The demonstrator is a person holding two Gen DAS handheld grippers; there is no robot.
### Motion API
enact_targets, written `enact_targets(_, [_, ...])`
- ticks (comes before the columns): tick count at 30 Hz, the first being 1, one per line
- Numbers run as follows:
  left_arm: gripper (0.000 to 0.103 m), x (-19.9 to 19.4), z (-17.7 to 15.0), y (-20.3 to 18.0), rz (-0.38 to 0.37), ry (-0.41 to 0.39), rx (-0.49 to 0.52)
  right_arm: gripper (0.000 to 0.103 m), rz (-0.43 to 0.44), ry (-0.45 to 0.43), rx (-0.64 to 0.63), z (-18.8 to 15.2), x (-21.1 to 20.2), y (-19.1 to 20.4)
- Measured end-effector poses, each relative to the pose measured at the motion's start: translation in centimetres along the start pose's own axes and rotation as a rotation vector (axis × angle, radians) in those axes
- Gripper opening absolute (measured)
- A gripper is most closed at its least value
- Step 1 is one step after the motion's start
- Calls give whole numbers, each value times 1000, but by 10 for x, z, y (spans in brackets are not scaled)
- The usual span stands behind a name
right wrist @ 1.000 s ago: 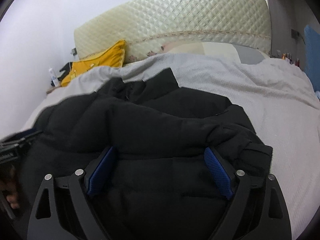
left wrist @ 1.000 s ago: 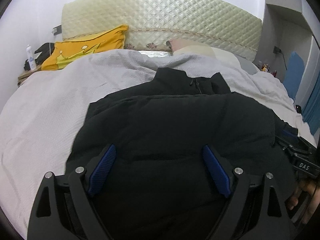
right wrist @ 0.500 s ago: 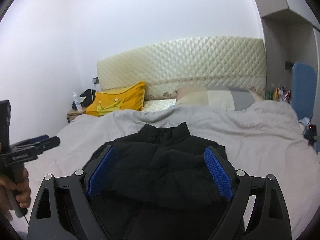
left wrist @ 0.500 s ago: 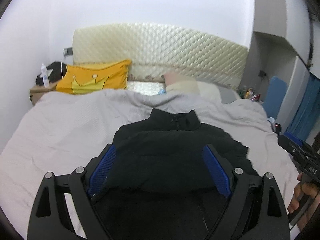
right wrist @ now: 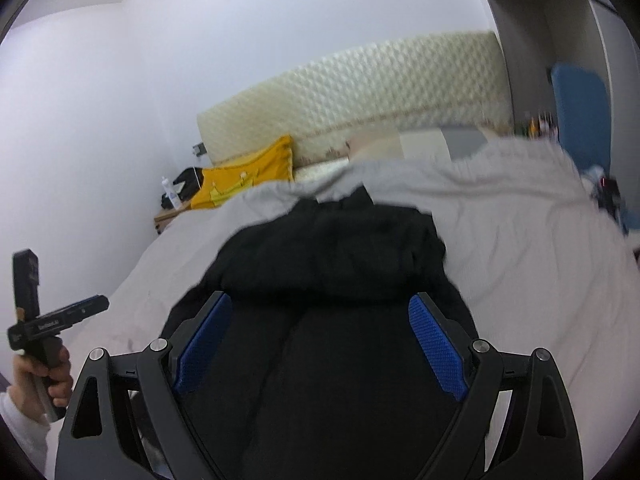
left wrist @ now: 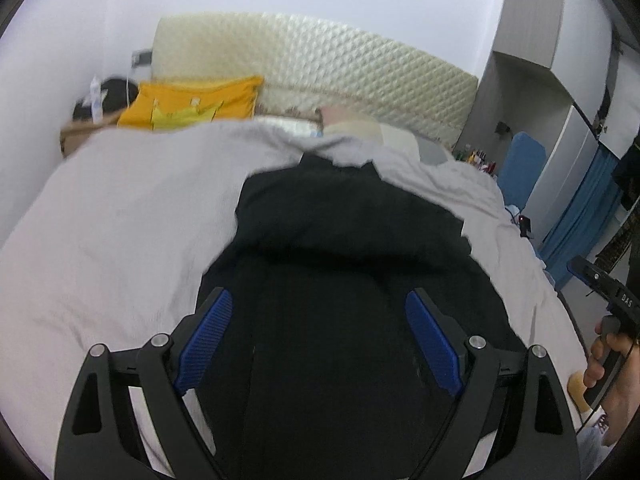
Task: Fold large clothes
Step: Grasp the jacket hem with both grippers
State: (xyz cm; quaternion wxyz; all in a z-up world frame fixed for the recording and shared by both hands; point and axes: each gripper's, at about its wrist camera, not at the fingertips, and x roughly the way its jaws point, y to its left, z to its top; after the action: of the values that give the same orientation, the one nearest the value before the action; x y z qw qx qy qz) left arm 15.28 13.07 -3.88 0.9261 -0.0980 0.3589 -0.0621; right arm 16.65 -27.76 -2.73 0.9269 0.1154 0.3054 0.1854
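Well, both tools are up above the bed (left wrist: 120, 216) and neither one grips anything. The left tool (left wrist: 318, 336) has its blue pads spread wide with only air between them, and the right tool (right wrist: 320, 336) looks the same, released and empty. The black jacket (left wrist: 352, 248) lies on the grey bedcover, in the middle of the bed, its collar toward the far side near the headboard (left wrist: 320, 68) and its lower part running toward the near edge, under the tools.

What could go wrong from here, in my opinion, is mostly about the thick padding. A puffy jacket like this does not hold a crease; if a fold is left without pressing, the top layer may spring open or slide off. The bedcover is soft and wrinkled, so a tool that pinches too deep could take the cover together with the jacket and pull both. If the two tools take hold at uneven places, the fold line will come out crooked. The picture is blurred, so I cannot say for sure how many layers are already stacked at the far part. The yellow pillow (left wrist: 192, 104) at the far left is well apart and is no danger.
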Motion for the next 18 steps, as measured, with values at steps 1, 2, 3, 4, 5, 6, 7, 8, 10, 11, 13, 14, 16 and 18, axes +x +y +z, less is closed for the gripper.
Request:
enact_targets(1, [89,2,-5,4,-4,17,-16,90,-2,17,13,-6,0,-7])
enact_targets(2, [89,5,-12,10,-11,39,-38,90,-4,27,22,-10,-1,-12])
enact_targets(3, [89,9,-18,15,-17,61,-55,90,-3,46,35,-17,-1,-21])
enact_targets(4, [89,13,-24,20,-21,83,-64,90,-1,57,44,-22,-3,-26])
enact_targets(5, [89,15,-29,23,-24,96,-69,90,5,74,58,-27,-2,-35])
enact_targets(6, [89,18,-34,25,-23,112,-73,90,8,92,73,-32,-2,-43])
enact_targets(7, [89,22,-39,28,-21,126,-78,90,6,110,90,-38,-1,-51])
enact_targets(8, [89,23,-44,30,-19,137,-82,90,4,122,104,-42,0,-58])
enact_targets(10, [89,33,-51,36,-16,176,-96,90,10,156,153,-53,5,-78])
enact_targets(11, [89,37,-54,38,-13,199,-100,90,13,168,172,-56,7,-85])
enact_targets(13, [89,51,-59,44,-24,265,-111,90,10,201,221,-66,11,-103])
enact_targets(14, [89,56,-59,47,-21,281,-118,90,2,219,238,-70,14,-111])
enact_targets(16, [89,63,-62,52,-10,304,-138,90,-18,261,283,-80,19,-130])
enact_targets(18, [89,71,-68,62,-13,327,-172,89,-10,283,340,-89,20,-143])
